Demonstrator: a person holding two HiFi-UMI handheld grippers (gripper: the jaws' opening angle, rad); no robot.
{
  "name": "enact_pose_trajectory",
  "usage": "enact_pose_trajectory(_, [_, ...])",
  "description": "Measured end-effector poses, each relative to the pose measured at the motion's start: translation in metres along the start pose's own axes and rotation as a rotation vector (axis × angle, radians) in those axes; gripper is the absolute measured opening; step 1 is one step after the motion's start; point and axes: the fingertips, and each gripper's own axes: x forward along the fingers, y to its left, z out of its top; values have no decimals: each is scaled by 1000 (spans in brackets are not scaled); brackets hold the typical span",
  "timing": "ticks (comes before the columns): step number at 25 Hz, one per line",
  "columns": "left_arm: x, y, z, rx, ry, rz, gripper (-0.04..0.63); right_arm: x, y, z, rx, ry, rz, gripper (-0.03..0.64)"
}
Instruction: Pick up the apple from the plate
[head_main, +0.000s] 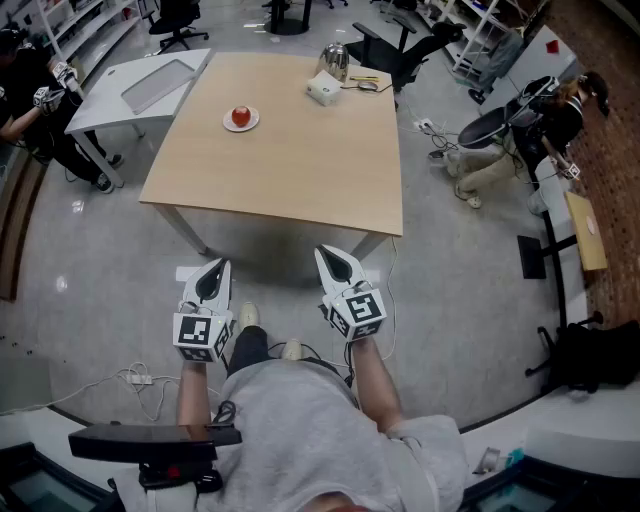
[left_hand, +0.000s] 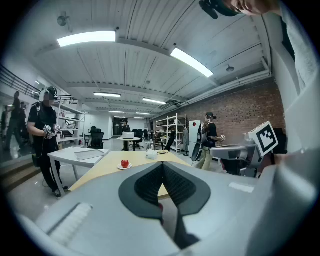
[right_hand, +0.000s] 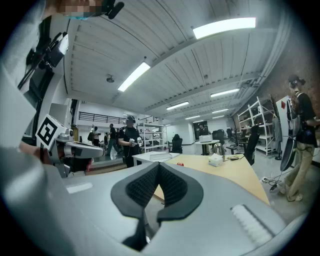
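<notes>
A red apple (head_main: 241, 116) rests on a small white plate (head_main: 252, 124) at the far left part of a wooden table (head_main: 300, 165). Both grippers hover over the floor, short of the table's near edge and far from the apple. My left gripper (head_main: 214, 266) is shut with nothing in it. My right gripper (head_main: 334, 254) is shut and empty too. The left gripper view shows the apple (left_hand: 124, 163) small and distant beyond the closed tips (left_hand: 163, 164). In the right gripper view, only a red sliver of the apple (right_hand: 180, 164) peeks past the closed tips (right_hand: 158, 165).
A white box (head_main: 323, 89) and a metal kettle (head_main: 334, 60) stand at the table's far edge. A white desk (head_main: 140, 90) adjoins the table's left. People stand at the left (head_main: 30, 100) and right (head_main: 560, 115). Cables (head_main: 140, 380) lie on the floor.
</notes>
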Motion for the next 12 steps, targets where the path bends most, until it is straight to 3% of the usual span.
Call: enact_pose_trajectory(12, [15,9,-2,-1,15,-1,20,16,-2,3,7,-9,32,6])
